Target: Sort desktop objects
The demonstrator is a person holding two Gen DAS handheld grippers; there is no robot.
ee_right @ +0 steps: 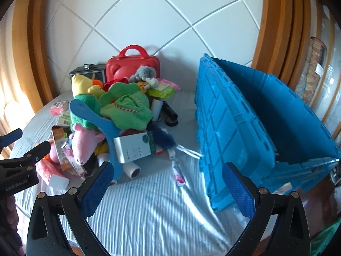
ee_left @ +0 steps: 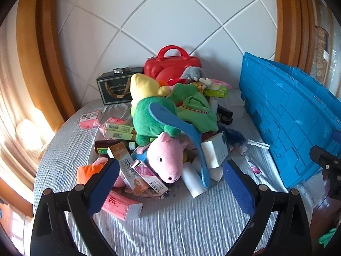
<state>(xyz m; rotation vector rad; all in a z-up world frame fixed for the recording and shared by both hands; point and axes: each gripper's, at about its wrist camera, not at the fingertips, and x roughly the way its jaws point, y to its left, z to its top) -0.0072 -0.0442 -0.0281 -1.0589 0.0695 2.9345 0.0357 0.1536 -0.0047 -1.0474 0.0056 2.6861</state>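
A heap of objects lies on the cloth-covered table [ee_left: 170, 224]: a pink pig plush [ee_left: 168, 155], a green plush [ee_left: 155, 117], a yellow plush [ee_left: 142, 85], a long blue shoehorn-like paddle [ee_left: 191, 134], and several small cartons [ee_left: 136, 175]. The pig also shows in the right wrist view [ee_right: 83, 145]. My left gripper [ee_left: 170, 183] is open, just short of the pig. My right gripper [ee_right: 168, 183] is open and empty over bare cloth, between the heap and the blue crate [ee_right: 245, 123].
A red case [ee_left: 170, 64] and a dark box [ee_left: 115, 87] stand at the back by the tiled wall. A pink tube [ee_right: 179, 175] and a white roll [ee_right: 133, 169] lie near the heap. Wooden frames flank both sides.
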